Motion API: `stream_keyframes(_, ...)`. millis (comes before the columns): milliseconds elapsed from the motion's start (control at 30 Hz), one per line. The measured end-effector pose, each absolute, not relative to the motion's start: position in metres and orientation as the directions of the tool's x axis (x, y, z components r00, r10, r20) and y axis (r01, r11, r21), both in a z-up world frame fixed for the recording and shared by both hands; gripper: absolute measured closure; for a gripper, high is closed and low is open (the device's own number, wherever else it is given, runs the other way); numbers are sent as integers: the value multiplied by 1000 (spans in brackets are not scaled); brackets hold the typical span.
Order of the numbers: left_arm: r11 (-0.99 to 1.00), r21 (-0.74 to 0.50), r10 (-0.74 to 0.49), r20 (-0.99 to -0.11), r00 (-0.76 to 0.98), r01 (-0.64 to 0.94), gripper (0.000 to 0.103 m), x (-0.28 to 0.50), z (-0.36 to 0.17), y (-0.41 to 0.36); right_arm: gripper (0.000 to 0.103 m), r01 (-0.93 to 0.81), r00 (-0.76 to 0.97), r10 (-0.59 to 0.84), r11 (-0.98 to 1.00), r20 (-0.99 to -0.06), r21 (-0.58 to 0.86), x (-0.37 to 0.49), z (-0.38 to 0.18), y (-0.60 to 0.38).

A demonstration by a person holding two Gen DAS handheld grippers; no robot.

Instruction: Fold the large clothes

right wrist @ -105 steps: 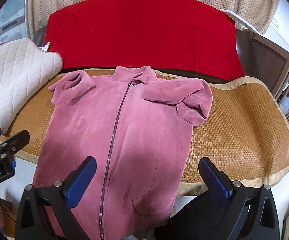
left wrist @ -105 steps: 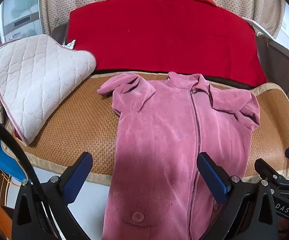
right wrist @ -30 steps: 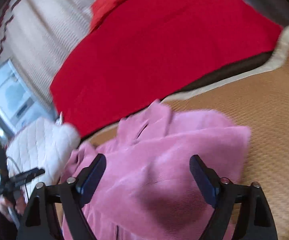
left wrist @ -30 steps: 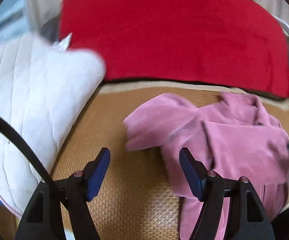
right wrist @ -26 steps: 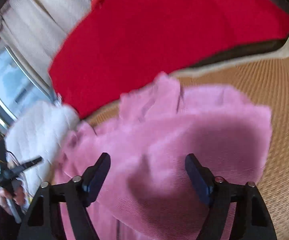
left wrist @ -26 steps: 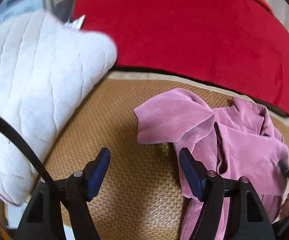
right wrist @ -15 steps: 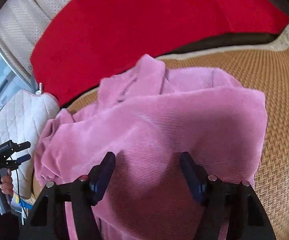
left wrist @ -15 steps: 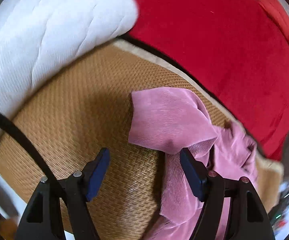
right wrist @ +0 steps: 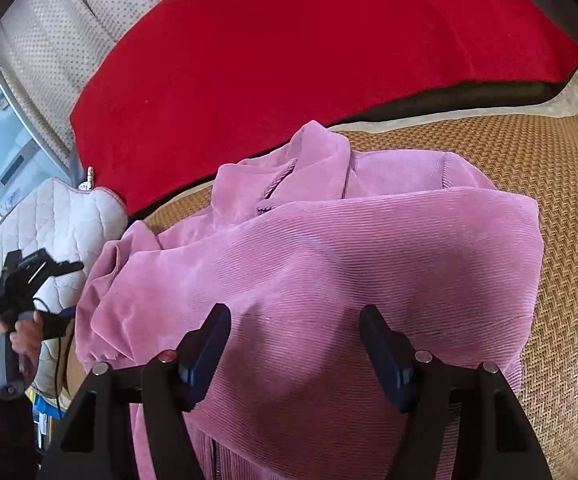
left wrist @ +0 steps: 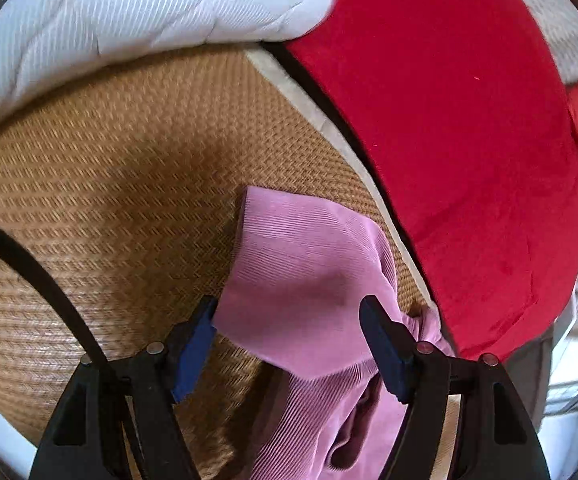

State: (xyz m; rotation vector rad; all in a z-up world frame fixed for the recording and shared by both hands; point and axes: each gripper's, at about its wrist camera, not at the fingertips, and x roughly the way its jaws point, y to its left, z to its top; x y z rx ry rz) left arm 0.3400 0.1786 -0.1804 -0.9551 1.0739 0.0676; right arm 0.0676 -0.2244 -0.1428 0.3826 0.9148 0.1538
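I had both tools open and empty: the left tool (left wrist: pixel 287 332) straddled the jacket's (right wrist: pixel 329 264) sleeve (left wrist: pixel 305 272), the right tool (right wrist: pixel 295 344), just narrowed, hovered over its shoulder on the woven mat (left wrist: pixel 121 184). Pinching only the cuff edge seemed best.

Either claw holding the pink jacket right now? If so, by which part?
Nothing held. Left claw stands open around the pink jacket's sleeve; right claw stands open over its folded body, having just narrowed.
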Motion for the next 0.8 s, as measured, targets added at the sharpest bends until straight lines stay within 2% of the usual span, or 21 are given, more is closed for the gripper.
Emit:
stream_keyframes(100, 585, -642, -387, -758, 525, -496, 32, 343, -188, 182, 33, 34, 605, 288, 922, -742, 385, 69, -143, -225)
stream_keyframes(200, 575, -647, -389, -755, 529, -501, 51, 341, -192, 185, 33, 32, 604, 283, 925, -745, 378, 70, -144, -223)
stream_keyframes(367, 572, -665, -397, -736, 548, -480, 52, 314, -188, 194, 33, 26, 609, 265, 935, -747, 353, 71, -144, -218)
stream_keyframes(667, 490, -716, -446, -696, 563, -497, 47, 310, -203, 195, 33, 17, 615, 233, 951, -753, 308, 71, -145, -210)
stream_keyframes(767, 481, -726, -438, -684, 584, -490, 49, 312, -200, 195, 33, 18, 615, 229, 953, -754, 304, 71, -145, -210)
stream_keyframes(800, 485, -726, -430, -683, 590, -488, 55, 312, -200, 196, 33, 19, 615, 227, 953, -755, 302, 71, -145, -211)
